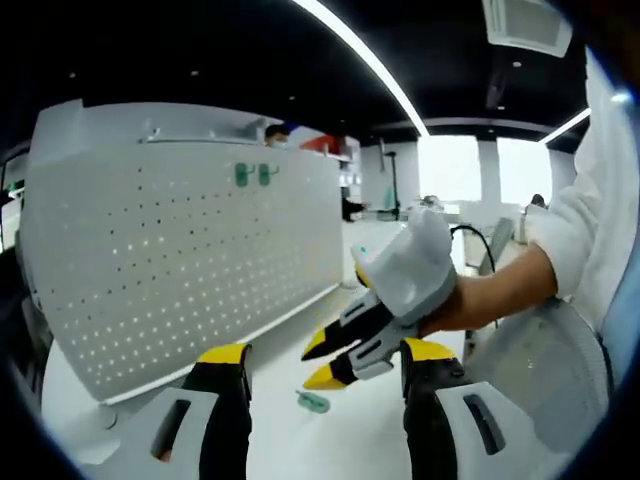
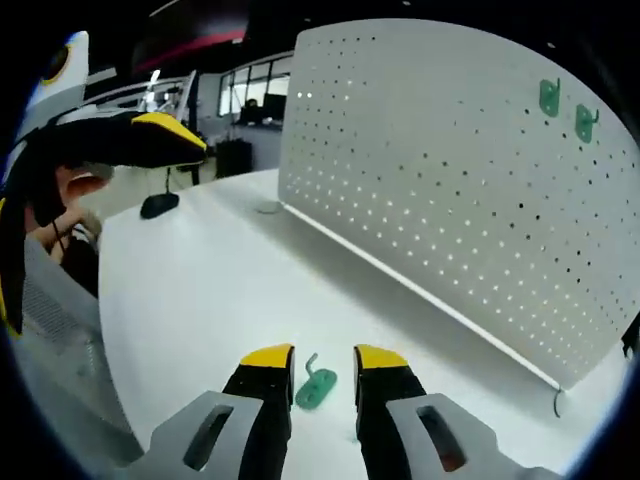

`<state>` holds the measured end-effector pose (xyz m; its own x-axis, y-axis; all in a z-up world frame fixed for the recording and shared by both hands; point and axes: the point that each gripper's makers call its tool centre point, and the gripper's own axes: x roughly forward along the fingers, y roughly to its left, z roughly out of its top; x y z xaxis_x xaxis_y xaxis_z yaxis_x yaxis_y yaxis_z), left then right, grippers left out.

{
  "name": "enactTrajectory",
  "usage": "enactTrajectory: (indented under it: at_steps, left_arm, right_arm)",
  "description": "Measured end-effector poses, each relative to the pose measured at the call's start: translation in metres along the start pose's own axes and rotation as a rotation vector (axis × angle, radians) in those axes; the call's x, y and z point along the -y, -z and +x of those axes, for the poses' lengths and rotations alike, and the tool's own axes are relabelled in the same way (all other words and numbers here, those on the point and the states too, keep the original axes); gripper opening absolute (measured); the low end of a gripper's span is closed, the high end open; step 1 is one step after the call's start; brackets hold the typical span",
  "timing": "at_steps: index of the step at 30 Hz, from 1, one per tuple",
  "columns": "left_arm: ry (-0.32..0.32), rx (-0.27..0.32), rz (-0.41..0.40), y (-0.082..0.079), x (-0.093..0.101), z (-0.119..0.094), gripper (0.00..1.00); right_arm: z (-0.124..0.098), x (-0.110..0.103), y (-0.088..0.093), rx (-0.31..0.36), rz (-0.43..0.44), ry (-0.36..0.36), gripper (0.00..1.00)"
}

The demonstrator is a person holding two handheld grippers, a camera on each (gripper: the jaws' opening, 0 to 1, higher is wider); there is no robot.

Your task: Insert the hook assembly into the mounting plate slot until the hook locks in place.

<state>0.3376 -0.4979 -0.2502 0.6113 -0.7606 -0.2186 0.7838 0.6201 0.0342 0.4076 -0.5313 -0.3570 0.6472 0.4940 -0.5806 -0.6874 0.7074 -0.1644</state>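
White table (image 2: 190, 290) holds a green hook (image 2: 315, 388), partly hidden between the right gripper's (image 2: 324, 360) released fingers.

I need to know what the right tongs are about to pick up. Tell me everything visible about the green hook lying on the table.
The green hook is a small, flat piece that looks like teal plastic, with an oval body and a thin curved prong at one end. It lies flat on the white table, in front of the perforated board, where two similar green hooks already hang. In the right gripper view it sits between the open right tongs, seemingly untouched. The left gripper view shows it below the right tongs' tips.
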Motion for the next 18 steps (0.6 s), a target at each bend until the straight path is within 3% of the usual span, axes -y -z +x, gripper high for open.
enactTrajectory:
  at_steps: [18]
  left_arm:
    - [-0.004,-0.001,0.005,0.0,-0.002,-0.001,0.61]
  right_arm:
    - [0.026,-0.01,0.021,-0.127,-0.007,-0.043,0.16]
